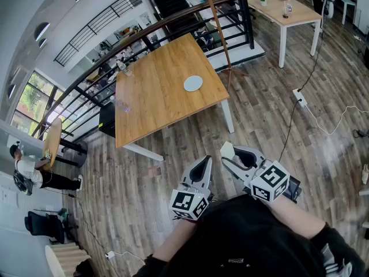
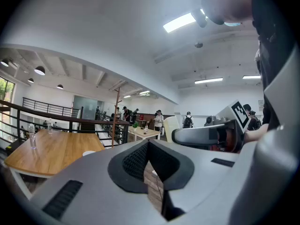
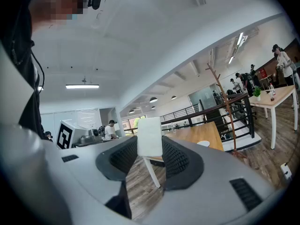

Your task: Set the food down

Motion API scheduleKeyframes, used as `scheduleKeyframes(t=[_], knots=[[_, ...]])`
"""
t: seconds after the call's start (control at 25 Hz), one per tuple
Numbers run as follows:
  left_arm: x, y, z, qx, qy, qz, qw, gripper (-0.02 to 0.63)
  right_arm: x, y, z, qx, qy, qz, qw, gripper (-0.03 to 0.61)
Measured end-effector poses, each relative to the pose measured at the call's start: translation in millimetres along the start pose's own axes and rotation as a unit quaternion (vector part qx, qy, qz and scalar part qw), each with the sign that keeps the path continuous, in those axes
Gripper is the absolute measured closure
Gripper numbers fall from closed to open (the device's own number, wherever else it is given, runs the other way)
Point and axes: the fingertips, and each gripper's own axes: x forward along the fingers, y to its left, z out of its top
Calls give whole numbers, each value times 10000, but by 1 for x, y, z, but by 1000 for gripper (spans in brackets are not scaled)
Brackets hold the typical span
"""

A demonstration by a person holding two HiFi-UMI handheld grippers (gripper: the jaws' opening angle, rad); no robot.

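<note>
Facing wooden table (image 1: 155, 91) with white plate (image 1: 193, 83), far off across plank floor (image 1: 259, 120). Clamping right gripper (image 1: 230, 154) on pale food block (image 3: 150, 137), near and level. Holding left gripper (image 1: 202, 165) closed, empty. Judging block light, soft, crushable; gripping flat faces gently.

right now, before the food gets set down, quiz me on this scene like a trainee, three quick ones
1. Which gripper holds the white food block? A left, B right.
2. True or false: the white plate lies on the wooden table.
3. Fill in: the left gripper's jaws are ___.
Key: 1 B, the right gripper. 2 true. 3 shut, nothing between them.
</note>
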Motion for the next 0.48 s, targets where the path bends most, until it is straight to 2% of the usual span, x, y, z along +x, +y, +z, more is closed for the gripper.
scheduleKeyframes(t=[0.2, 0.48], knots=[[5, 0, -5, -12, 55, -54, 10000, 609, 0, 0, -4, 45, 53, -51, 10000, 407], [4, 9, -11, -29, 88, 88, 9999, 610, 8, 3, -11, 83, 138, 28, 9999, 407]])
